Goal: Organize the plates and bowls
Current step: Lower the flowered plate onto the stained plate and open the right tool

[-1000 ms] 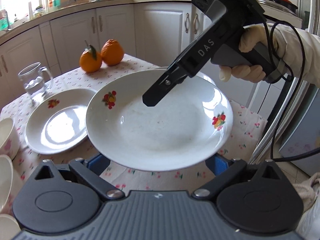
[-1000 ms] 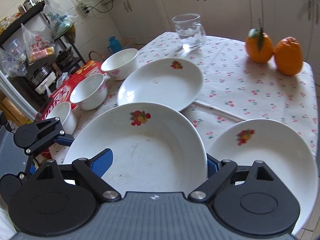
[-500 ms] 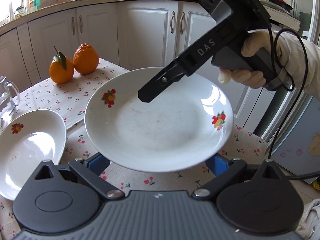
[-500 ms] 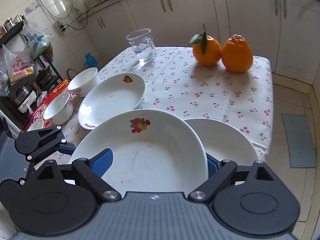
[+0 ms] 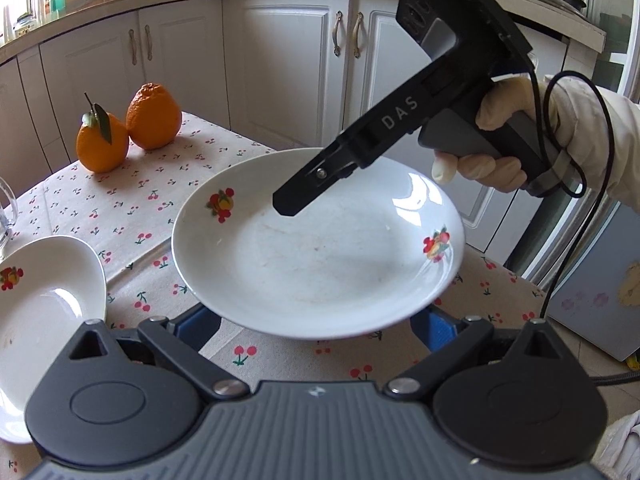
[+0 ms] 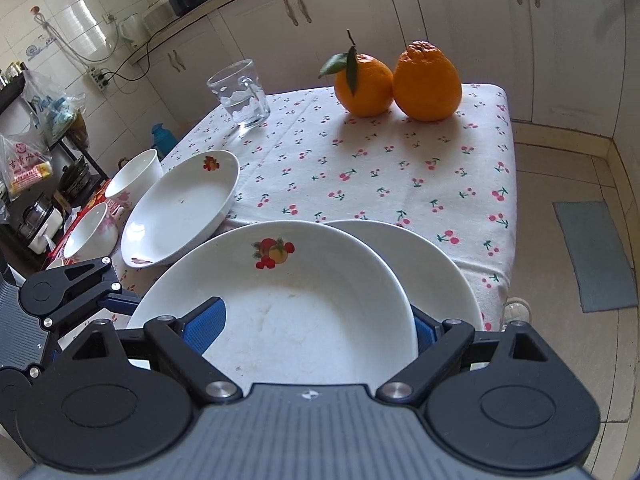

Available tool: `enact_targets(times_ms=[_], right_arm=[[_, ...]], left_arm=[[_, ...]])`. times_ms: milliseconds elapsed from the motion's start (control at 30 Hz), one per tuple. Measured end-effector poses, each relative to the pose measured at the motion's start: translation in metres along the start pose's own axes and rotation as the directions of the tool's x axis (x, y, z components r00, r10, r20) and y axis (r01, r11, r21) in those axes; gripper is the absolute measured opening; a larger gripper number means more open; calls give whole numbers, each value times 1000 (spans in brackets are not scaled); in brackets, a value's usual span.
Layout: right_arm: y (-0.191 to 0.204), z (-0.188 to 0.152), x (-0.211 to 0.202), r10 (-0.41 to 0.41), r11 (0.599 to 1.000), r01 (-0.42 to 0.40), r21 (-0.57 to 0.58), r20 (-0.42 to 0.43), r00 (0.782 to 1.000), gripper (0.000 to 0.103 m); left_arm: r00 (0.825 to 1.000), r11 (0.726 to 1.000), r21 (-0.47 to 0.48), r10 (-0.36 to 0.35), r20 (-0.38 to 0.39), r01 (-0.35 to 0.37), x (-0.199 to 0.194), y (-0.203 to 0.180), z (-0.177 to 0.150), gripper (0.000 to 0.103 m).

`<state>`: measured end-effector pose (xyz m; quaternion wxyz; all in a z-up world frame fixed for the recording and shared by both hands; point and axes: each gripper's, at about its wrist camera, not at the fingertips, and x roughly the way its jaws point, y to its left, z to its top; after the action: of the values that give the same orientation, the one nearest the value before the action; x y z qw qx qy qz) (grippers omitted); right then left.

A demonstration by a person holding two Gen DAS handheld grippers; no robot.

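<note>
Plate (image 5: 320, 256), white, shallow and round, printed with small fruit motifs, fills the middle of the left wrist view, raised off the cherry-print cloth of the desk (image 5: 132, 200) and held level between both tools. The left gripper (image 5: 316, 322) has its blue-padded fingers (image 5: 434, 326) spread wide to either side of the plate's near rim, closed onto that rim. The right gripper (image 5: 286, 206) reaches in from the upper right of that frame, held by a pale-gloved hand (image 5: 496, 148), its black fingers shut on the plate's far edge. In the right wrist view the same plate (image 6: 288, 304) sits low in the centre, the right gripper (image 6: 310, 330) clamped on its near rim, blue pad visible at lower left. Just behind it, at right centre, a second white plate (image 6: 436, 268) lies on the desk (image 6: 400, 168), partly hidden by the held one. A third white plate with a fruit print (image 6: 180, 208) rests at left centre, and beside it, at the left edge, stand two white bowls with pink flowers (image 6: 92, 232). Further back, in the upper centre, a clear glass mug (image 6: 240, 94) stands near two oranges (image 6: 396, 80) that touch each other, one with a green leaf. The left gripper (image 6: 72, 292) shows at the lower left.
</note>
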<state>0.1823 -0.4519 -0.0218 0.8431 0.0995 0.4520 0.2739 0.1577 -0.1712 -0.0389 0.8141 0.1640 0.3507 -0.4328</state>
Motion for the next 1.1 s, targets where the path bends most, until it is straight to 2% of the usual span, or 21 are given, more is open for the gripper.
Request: enact_targets(times_ms=[633, 1100], right_arm=[[-18, -12, -5, -29, 998, 28, 62, 6, 1000, 95], [-14, -28, -28, -52, 995, 48, 92, 32, 998, 95]], left_arm=[[1000, 1000, 19, -7, -14, 7, 14, 9, 6, 100], [1000, 1000, 20, 4, -3, -4, 20, 13, 4, 100]])
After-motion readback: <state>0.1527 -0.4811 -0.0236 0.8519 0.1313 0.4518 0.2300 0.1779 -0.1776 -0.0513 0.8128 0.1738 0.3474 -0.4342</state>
